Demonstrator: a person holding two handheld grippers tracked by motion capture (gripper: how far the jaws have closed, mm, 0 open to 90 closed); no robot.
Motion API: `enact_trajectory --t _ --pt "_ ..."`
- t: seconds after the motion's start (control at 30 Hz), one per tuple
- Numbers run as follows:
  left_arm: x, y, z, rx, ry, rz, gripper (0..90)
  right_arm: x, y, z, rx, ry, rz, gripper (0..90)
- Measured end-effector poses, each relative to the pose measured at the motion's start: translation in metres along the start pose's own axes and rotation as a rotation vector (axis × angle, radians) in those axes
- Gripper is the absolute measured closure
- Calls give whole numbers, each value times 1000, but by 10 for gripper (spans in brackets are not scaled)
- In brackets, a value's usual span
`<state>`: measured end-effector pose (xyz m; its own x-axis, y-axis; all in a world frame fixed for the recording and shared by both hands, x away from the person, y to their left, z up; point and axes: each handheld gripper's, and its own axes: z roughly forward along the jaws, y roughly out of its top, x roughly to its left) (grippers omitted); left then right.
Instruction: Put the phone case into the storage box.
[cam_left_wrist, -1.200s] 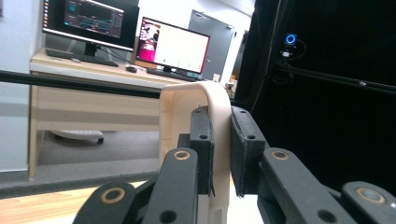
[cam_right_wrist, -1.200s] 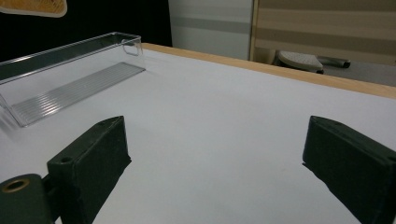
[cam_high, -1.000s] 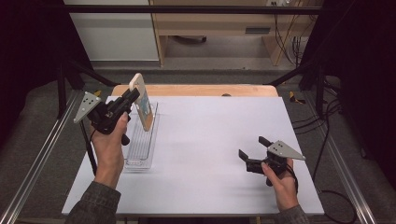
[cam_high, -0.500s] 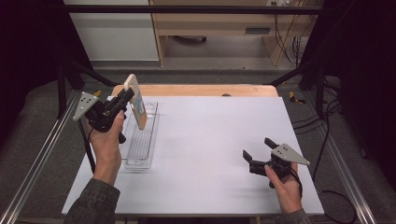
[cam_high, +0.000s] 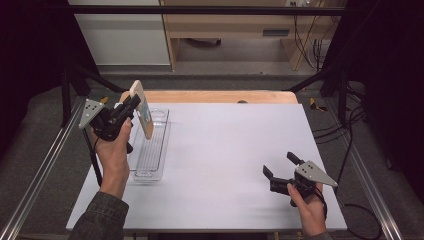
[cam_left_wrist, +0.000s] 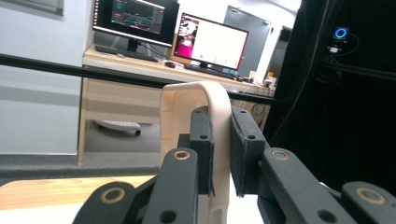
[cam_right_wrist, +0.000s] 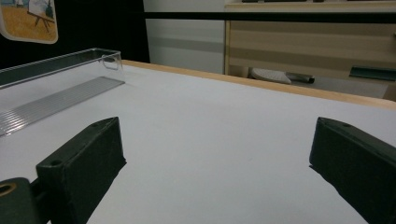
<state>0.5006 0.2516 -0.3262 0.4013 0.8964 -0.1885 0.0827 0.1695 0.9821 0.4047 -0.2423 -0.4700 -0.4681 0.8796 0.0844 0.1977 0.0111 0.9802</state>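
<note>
Cream-coloured and flat, the board is clamped in the left gripper and held in the air above the far end of the clear tray, tilted with its upper edge leaning away from the person. In the left gripper view the two black pads press on either side of the board's thin rounded rim, so the left gripper is closed on it with the jaws only as far apart as the rim is thick. The board's face carries a small printed picture, which appears at the top corner of the right gripper view; its detail is too small to make out with any certainty.

The clear tray lies lengthwise on the left part of the white table, with a ribbed floor and low transparent walls. The board's lower edge hangs over the tray; whether it touches the tray wall is hard to tell from above.

The right gripper rests low at the near right of the table, well apart from the tray and board, held in the right hand. Its jaws stand wide apart with nothing but bare tabletop between them, as the right gripper view shows.
</note>
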Motion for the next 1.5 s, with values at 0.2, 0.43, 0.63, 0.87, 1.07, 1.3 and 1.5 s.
enact_trajectory --t 0.2,0.43,0.63,0.87,1.07,1.3,1.5 --pt "4 0 2 -1 18 -2 801 1 -1 -6 -19 13 -14 27" --pt "7 -3 7 4 30 -4 801 1 -7 -12 -29 22 -38 26" --pt "9 -6 14 4 38 -14 801 2 -8 -14 -42 31 -63 27" --pt "8 -8 19 11 38 -12 800 1 -13 -16 -51 43 -75 27" --pt "11 -9 22 19 51 -10 800 1 -16 -17 -54 52 -86 26" --pt "17 -12 21 32 65 -4 800 4 -21 -14 -44 69 -81 26" --pt "22 -18 25 53 77 -4 800 6 -22 -13 -44 71 -89 26"
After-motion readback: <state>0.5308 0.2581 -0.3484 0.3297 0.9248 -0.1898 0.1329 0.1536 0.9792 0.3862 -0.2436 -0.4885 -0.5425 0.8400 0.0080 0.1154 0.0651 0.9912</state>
